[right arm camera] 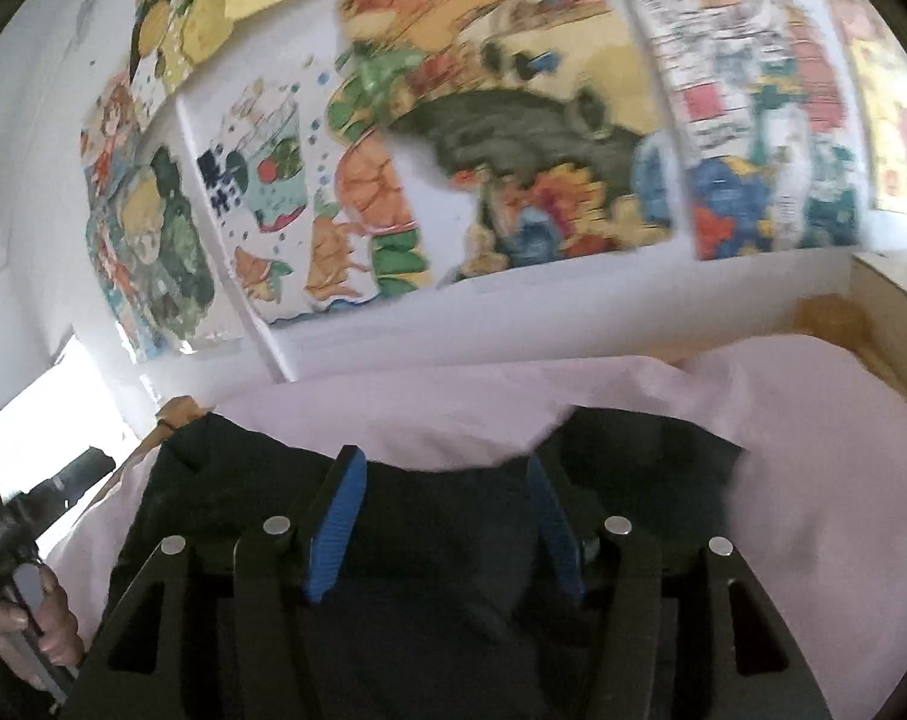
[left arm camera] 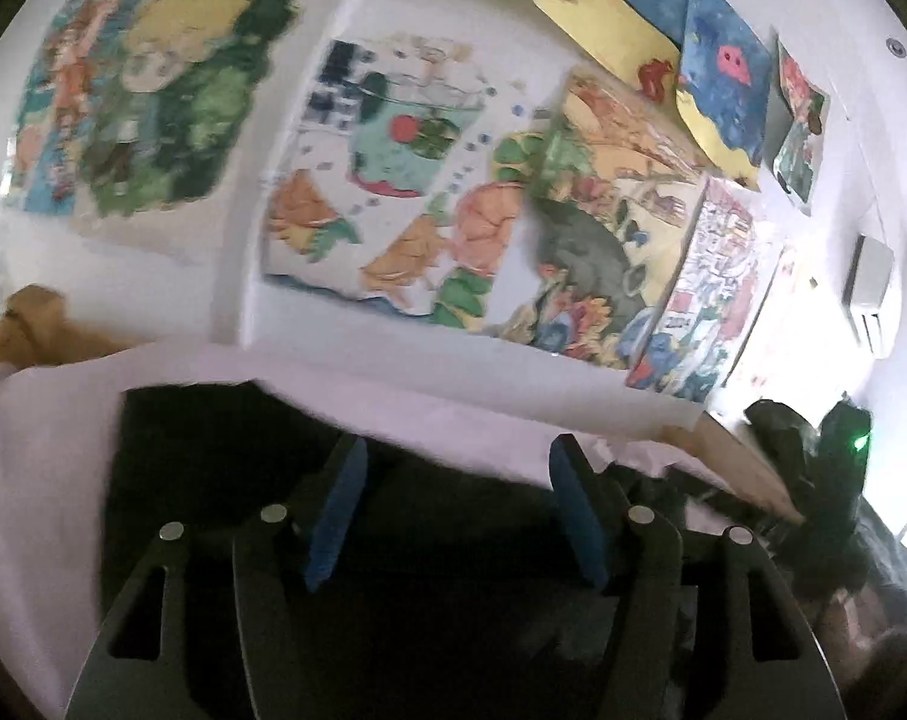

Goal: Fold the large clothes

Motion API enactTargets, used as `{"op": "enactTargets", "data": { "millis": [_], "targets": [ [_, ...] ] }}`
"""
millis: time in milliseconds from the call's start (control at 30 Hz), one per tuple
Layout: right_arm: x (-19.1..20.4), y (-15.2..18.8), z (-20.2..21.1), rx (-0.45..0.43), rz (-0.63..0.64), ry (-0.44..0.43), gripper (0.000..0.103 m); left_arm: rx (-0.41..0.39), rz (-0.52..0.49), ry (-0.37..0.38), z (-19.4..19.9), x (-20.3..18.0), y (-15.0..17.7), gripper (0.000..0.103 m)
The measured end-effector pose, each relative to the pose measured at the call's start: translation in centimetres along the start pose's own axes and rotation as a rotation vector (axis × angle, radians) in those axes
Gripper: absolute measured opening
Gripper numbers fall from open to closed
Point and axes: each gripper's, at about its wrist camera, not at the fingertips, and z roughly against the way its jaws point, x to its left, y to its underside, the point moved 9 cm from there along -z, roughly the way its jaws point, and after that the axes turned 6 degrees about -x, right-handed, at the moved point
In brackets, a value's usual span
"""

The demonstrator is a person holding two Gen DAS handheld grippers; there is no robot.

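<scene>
My left claw [left arm camera: 456,504] stands released, its two blue pads [left arm camera: 336,516] well apart and pressing on nothing. Below and between them lies the dark garment [left arm camera: 213,450], spread on a pale pink sheet [left arm camera: 51,450] that covers the surface in front of me. The garment's far edge runs just past my fingertips, and the pink sheet shows beyond it, up to the white wall [left arm camera: 153,300]. That wall is crowded with bright children's paintings [left arm camera: 393,180], blurred here. At the left a bit of tan wood [left arm camera: 27,312] pokes out past the sheet.

My right claw [right arm camera: 447,498] is released too, blue pads [right arm camera: 339,522] parted with only open space between them; the garment [right arm camera: 633,450] lies underneath, not pinched. From this side I see the garment as a broad dark mass with a rumpled far edge, and a fold of the sheet [right arm camera: 843,510] bulges up over it near the middle. The same paintings [right arm camera: 513,120] hang on the wall above. At the lower left of the right view my left hand [right arm camera: 51,630] grips the handle of the other tool. At the far right stands a wooden ledge [right arm camera: 891,294].
</scene>
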Motion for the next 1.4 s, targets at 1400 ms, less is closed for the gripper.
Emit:
{"op": "enactTargets", "data": {
  "millis": [1400],
  "targets": [
    [-1.2, 10.6, -6.2, 0.087, 0.385, 0.021, 0.057, 0.181, -0.399, -0.090, -9.2, 2.5, 14.0, 0.058]
  ]
}}
